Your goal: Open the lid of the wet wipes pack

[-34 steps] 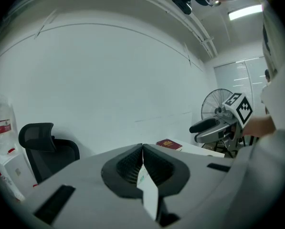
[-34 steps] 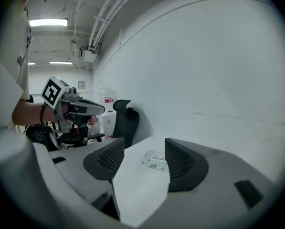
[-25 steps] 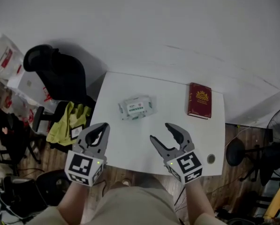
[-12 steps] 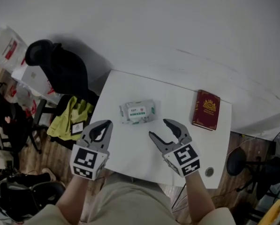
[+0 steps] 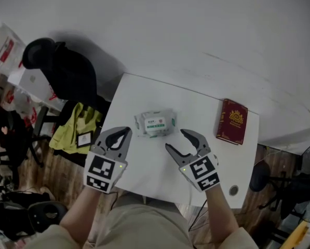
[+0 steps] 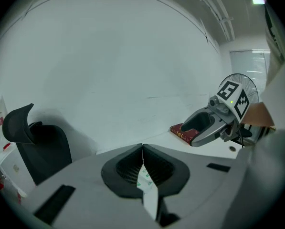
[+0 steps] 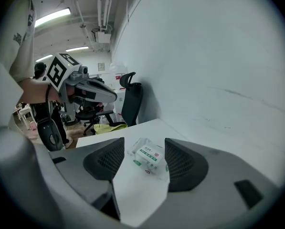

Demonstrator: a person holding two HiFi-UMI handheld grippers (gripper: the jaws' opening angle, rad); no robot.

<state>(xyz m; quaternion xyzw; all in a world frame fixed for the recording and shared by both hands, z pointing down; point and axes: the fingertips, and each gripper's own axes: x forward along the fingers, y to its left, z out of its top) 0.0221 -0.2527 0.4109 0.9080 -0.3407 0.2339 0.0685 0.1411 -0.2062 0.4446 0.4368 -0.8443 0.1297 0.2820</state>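
The wet wipes pack (image 5: 156, 123), white with a green label, lies flat on the white table (image 5: 144, 173). Its lid looks down. In the head view my left gripper (image 5: 124, 133) is shut just left of and nearer than the pack, with nothing held. My right gripper (image 5: 178, 141) stands open just right of the pack, a little short of it. The right gripper view shows the pack (image 7: 150, 158) on the table beyond that gripper's (image 7: 144, 146) spread jaws. In the left gripper view the gripper's (image 6: 142, 148) tips meet, and a sliver of the pack (image 6: 147, 185) shows below them.
A dark red book (image 5: 232, 121) lies at the table's far right. A black office chair (image 5: 61, 71) with a yellow cloth (image 5: 78, 128) stands left of the table. A round cable hole (image 5: 233, 190) sits near the table's front right corner.
Both grippers have moved forward toward the pack, the left one most. The left stays shut and the right stays open. The pack has not moved on the table.
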